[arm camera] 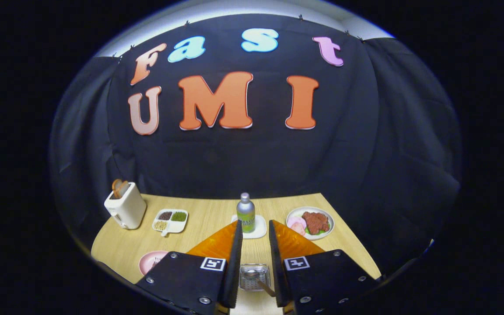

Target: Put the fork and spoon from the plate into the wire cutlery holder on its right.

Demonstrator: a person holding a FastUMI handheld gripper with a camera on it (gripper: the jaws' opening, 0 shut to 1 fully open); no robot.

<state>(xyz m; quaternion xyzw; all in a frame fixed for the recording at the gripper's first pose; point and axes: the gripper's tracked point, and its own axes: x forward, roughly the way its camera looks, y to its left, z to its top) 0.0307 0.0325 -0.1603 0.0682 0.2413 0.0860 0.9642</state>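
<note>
One utensil appears done: a spoon [258, 280] lies in the wire cutlery holder [254, 276], seen between the fingers [254, 236], which are released and grasp nothing. Left: white toaster [125, 204], divided snack tray [170, 220], pink plate [152, 261] with the fork [155, 261] remaining, judged next. Ahead: silver bottle [246, 212]; right: meat plate [310, 222]. Nothing blocks.

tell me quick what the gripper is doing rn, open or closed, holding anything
gripper: open, holding nothing, fingers apart above the wire cutlery holder, where a spoon sits.
</note>
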